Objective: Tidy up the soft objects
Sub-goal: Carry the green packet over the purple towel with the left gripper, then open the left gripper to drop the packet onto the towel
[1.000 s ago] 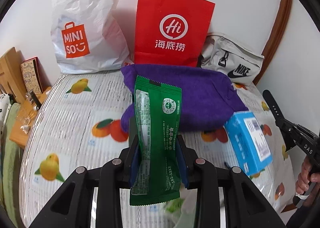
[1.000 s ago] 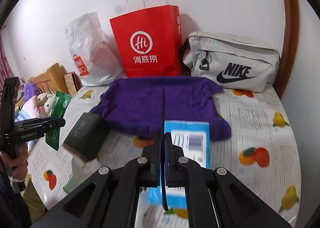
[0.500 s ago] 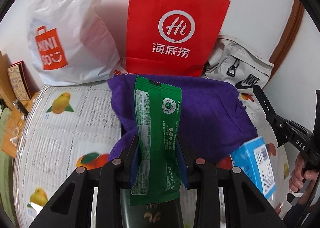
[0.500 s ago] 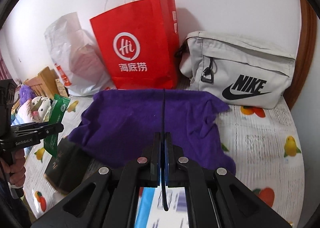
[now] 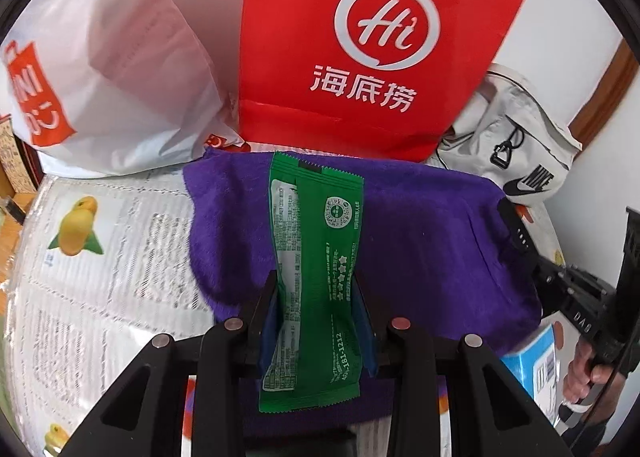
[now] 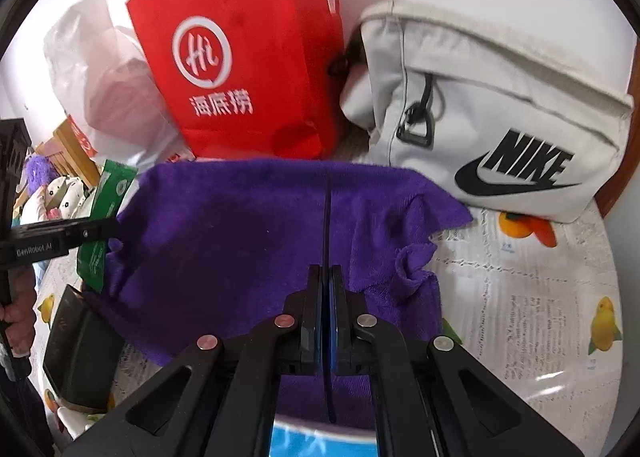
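Fruit-print tabletop (image 5: 100, 257): red bag (image 5: 372, 45), contents perhaps hidden; left fingers (image 5: 362, 309) gripping green packet (image 5: 316, 265), right fingers (image 6: 316, 321) clenched.

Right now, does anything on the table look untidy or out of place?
Yes. The purple towel lies crumpled, not flat: its right corner is bunched up and its edge is ragged. It also overlaps the blue box. The bags behind it stand in order.

Fruit-print tablecloth (image 6: 532, 309) under purple towel (image 6: 248, 241), red bag (image 6: 248, 57), grey pouch (image 6: 500, 105)
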A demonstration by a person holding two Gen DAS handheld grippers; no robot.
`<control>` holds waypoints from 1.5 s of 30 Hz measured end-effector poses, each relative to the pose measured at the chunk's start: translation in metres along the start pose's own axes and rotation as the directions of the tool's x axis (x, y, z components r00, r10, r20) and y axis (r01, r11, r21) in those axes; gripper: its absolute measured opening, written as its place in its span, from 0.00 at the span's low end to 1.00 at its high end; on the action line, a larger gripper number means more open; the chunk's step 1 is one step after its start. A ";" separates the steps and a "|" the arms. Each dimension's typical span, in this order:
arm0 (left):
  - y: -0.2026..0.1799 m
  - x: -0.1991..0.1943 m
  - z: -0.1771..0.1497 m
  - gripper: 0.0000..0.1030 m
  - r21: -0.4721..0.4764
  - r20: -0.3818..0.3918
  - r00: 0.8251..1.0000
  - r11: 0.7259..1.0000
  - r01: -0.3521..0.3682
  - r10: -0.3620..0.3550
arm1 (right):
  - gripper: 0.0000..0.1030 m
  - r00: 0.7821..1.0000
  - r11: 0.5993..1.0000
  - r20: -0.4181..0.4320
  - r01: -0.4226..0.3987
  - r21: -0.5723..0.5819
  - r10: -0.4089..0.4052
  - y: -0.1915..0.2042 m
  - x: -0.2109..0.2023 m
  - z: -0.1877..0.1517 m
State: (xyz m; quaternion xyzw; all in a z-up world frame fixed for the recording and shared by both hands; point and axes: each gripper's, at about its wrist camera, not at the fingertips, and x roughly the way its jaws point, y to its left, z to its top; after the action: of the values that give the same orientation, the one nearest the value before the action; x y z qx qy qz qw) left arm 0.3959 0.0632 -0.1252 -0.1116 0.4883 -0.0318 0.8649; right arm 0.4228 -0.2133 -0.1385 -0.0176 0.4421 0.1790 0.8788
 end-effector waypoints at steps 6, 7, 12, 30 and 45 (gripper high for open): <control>0.006 0.025 0.012 0.31 -0.030 -0.060 0.998 1.000 -0.006 0.004 | 0.03 0.999 1.000 -0.047 0.006 0.015 -0.005 -0.010 0.021 0.003; 0.007 0.028 0.013 0.31 -0.035 -0.068 0.998 0.999 -0.008 0.006 | 0.03 0.998 1.000 -0.064 0.010 0.020 -0.009 -0.012 0.025 0.004; 0.010 0.040 0.018 0.31 -0.043 -0.089 0.996 0.999 -0.012 0.009 | 0.03 0.995 0.999 -0.098 0.019 0.034 -0.015 -0.017 0.033 0.003; -0.003 0.050 0.019 0.63 -0.029 -0.096 0.995 1.000 -0.010 0.007 | 0.38 0.995 0.998 -0.098 0.010 0.054 -0.005 -0.021 0.034 0.003; 0.004 -0.060 -0.026 0.63 -0.042 0.050 0.999 0.999 -0.017 0.019 | 0.72 0.987 0.985 -0.021 0.163 0.059 -0.162 0.012 -0.067 -0.025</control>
State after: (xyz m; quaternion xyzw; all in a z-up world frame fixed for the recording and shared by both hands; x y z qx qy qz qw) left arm 0.3426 0.0727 -0.0891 -0.1258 0.4678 -0.0113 0.8747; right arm 0.3630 -0.2267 -0.0996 -0.0285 0.4512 0.0932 0.8871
